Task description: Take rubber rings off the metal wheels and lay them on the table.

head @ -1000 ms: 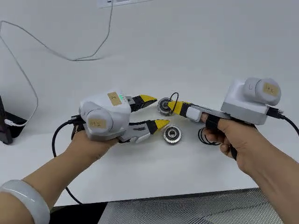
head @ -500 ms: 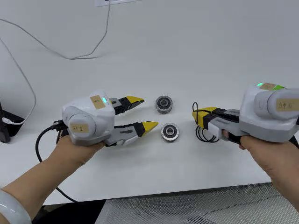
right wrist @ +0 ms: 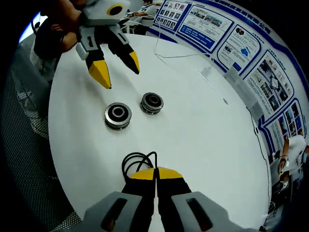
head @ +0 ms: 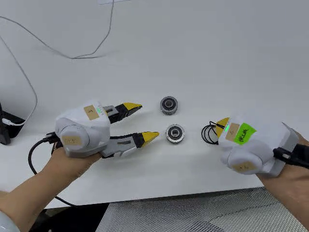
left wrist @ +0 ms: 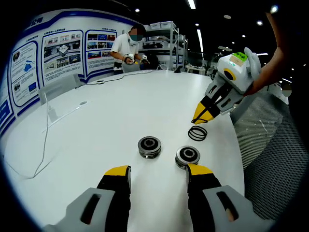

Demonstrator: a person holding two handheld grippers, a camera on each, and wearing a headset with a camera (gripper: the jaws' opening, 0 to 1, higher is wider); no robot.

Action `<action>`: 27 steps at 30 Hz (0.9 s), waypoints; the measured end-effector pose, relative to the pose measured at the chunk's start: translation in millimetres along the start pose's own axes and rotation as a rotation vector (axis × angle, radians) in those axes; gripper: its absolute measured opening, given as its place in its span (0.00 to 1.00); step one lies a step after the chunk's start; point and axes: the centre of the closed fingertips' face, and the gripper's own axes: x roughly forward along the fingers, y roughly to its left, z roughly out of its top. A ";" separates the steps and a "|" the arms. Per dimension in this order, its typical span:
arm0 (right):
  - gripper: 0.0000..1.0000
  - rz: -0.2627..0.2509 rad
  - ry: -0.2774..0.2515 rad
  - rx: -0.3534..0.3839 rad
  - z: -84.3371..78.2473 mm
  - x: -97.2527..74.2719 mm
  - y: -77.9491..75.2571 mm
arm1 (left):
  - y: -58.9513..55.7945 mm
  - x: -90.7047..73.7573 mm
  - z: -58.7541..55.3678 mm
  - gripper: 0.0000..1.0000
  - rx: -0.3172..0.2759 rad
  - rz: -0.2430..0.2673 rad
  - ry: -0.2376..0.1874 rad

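Observation:
Two metal wheels lie on the white table (head: 217, 58), one farther (head: 169, 104) and one nearer (head: 175, 133). My left gripper (head: 141, 121) is open just left of them with nothing between its jaws; its own view has the wheels (left wrist: 149, 146) (left wrist: 187, 155) right ahead of the tips (left wrist: 158, 171). To the right, a small pile of black rubber rings (head: 210, 134) (left wrist: 197, 133) lies on the table. My right gripper (head: 222, 126) (right wrist: 155, 173) is shut at that pile, with a strand of a rubber ring (right wrist: 140, 162) running into its closed tips.
A thin grey cable (head: 72, 57) curves over the far table. A dark object (head: 4, 128) sits at the left edge. A black cord (head: 36, 150) trails from the left gripper. The table's front edge meets a metal mesh (head: 193, 215).
My right gripper pulled away from the far wheel with a ring, moved right and came down by the ring pile. The left gripper drew back leftward, still open.

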 end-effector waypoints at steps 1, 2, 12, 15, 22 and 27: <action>0.02 -0.004 -0.001 -0.004 0.2 0.5 -0.4 | -0.6 -0.5 -0.3 0.47 -0.002 -0.001 -0.001; 0.02 -0.015 0.002 -0.023 0.2 0.6 -2.4 | -1.1 -0.9 -0.4 0.47 -0.007 -0.001 -0.003; 0.03 0.004 0.001 -0.054 -1.3 1.6 0.2 | -0.6 -5.0 -5.1 0.48 -0.019 0.009 0.002; 0.07 0.013 -0.001 -0.046 -0.8 1.8 1.3 | 0.0 -6.0 -6.0 0.48 -0.023 0.012 0.002; 0.10 0.021 -0.029 -0.017 3.8 -2.8 0.9 | -0.8 -8.7 -7.0 0.48 -0.033 0.016 -0.001; 0.14 0.031 -0.068 0.039 9.3 -9.8 0.3 | -4.8 -11.7 -8.1 0.49 -0.042 0.010 -0.007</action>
